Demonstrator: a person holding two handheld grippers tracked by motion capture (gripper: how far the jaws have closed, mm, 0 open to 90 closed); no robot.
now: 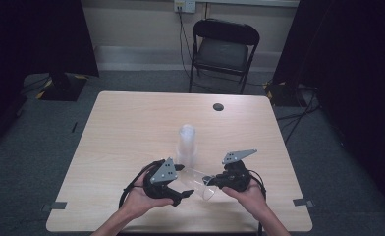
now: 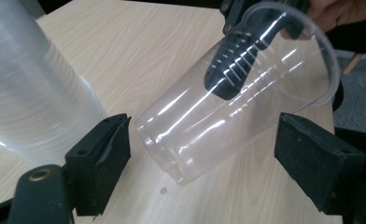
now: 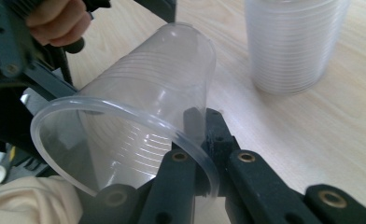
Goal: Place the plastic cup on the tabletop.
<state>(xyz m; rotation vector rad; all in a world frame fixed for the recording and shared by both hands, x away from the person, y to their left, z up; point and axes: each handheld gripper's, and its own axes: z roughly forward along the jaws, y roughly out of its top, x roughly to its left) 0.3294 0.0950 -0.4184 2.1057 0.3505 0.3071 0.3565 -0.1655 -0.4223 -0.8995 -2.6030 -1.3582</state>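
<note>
High view: lying tilted above the pale wooden bench (image 1: 131,123), a single clear plastic cup (image 1: 200,183), pinched at its rim by the right gripper (image 1: 219,181); left gripper (image 1: 180,189) hovering just beside the cup's base. Standing just behind, an upright stack of clear plastic cups (image 1: 186,142). Black folding chair (image 1: 222,49) sitting beyond the bench.

Left gripper view: jaws standing wide apart, flanking the cup's closed base (image 2: 172,149) without touching; stack (image 2: 27,88) looming at left.

Right gripper view: jaws clamping together on the cup's rim wall (image 3: 190,140), one inside, one outside.

Risks: thin wall likely buckling or slipping under a rim-only pinch; left jaws closing too hard risking crushing the base; nearby stack risking being knocked over.
</note>
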